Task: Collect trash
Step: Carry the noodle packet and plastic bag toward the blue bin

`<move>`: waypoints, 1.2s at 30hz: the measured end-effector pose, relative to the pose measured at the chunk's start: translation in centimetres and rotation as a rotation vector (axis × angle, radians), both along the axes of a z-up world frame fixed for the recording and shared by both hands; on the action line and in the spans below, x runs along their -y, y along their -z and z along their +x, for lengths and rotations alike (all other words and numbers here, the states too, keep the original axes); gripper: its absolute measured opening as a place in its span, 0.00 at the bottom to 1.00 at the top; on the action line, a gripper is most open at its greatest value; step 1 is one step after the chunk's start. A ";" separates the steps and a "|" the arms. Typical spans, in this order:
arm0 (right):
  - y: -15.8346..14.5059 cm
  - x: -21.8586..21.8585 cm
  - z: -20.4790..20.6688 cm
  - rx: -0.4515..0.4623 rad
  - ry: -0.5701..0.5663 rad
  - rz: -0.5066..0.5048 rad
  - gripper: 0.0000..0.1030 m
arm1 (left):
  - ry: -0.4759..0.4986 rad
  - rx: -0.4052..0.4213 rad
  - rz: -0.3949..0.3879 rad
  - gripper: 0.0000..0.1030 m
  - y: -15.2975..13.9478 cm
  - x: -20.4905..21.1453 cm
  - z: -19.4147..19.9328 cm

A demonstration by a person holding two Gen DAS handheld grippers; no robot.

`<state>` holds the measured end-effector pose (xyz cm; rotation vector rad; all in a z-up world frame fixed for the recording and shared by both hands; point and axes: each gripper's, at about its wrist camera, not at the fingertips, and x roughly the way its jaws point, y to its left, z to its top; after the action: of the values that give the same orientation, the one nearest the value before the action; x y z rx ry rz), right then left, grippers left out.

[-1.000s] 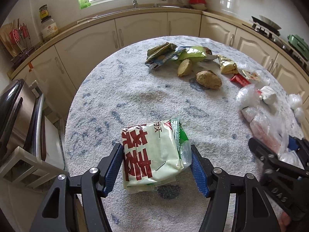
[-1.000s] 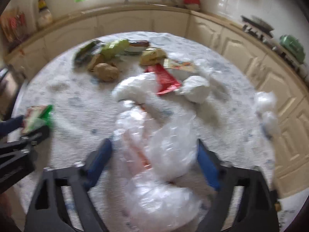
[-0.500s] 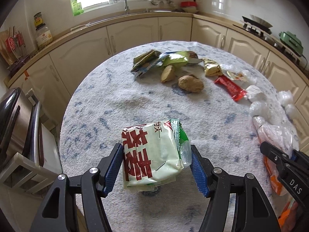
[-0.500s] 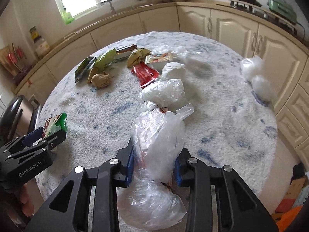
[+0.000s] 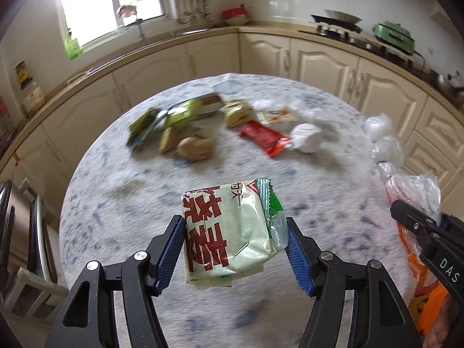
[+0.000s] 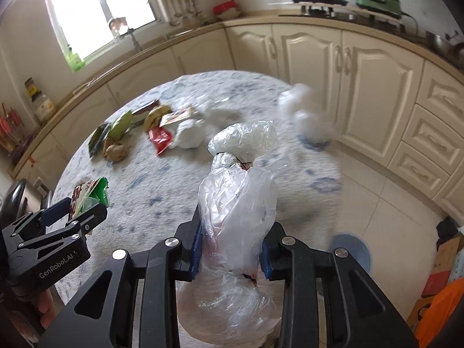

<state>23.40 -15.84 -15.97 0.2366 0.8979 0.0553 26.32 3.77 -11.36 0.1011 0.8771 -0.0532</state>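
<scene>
My left gripper (image 5: 235,249) is shut on a pale green packet with red characters (image 5: 229,232), held above the near edge of the round speckled table (image 5: 130,203). In the right wrist view that left gripper (image 6: 78,211) and the packet (image 6: 87,194) show at the left. My right gripper (image 6: 230,246) is shut on a crumpled clear plastic bag (image 6: 237,203) that hangs below the fingers, off the table's right side. Left on the table are green wrappers (image 5: 171,116), brown lumps (image 5: 195,148), a red wrapper (image 5: 264,139) and a white wad (image 5: 306,142).
More clear bags (image 6: 304,110) lie at the table's far right edge. Cream cabinets (image 6: 362,87) ring the room. On the tiled floor to the right are a blue round object (image 6: 351,249), boxes and an orange bag (image 6: 435,313). A metal appliance (image 5: 14,232) stands at the left.
The right gripper's jaws closed on the clear plastic bag and lifted it off the table. Both grippers rose, drew back from the table and rolled; the left kept its packet.
</scene>
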 end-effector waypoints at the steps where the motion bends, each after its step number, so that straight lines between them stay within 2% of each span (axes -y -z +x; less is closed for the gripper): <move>1: -0.2 0.7 -0.2 0.005 0.014 0.004 0.31 | 0.020 0.001 0.000 0.61 -0.1 0.8 0.1; 11: -1.3 8.8 -3.3 0.042 0.210 0.003 0.31 | 0.234 0.004 0.014 0.61 -0.1 10.3 0.9; 21: -0.6 16.7 -7.2 0.010 0.410 -0.001 0.31 | 0.437 -0.055 0.014 0.61 1.7 20.4 2.1; 27: 0.1 20.1 -9.7 -0.015 0.524 -0.012 0.31 | 0.511 -0.097 0.026 0.61 3.6 25.0 3.7; 31: 0.8 21.4 -11.1 -0.034 0.566 -0.010 0.31 | 0.556 -0.094 0.016 0.63 4.6 27.5 5.1; 34: 1.7 22.1 -11.4 -0.064 0.588 -0.003 0.31 | 0.568 -0.093 0.040 0.69 5.2 28.6 5.8; 36: 2.3 22.4 -11.2 -0.081 0.591 0.005 0.31 | 0.559 -0.085 0.044 0.81 5.4 28.9 6.3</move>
<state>12.17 -38.21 -18.25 0.5032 0.8783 -0.5031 32.62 -25.13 -16.74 0.3853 0.9137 -0.5634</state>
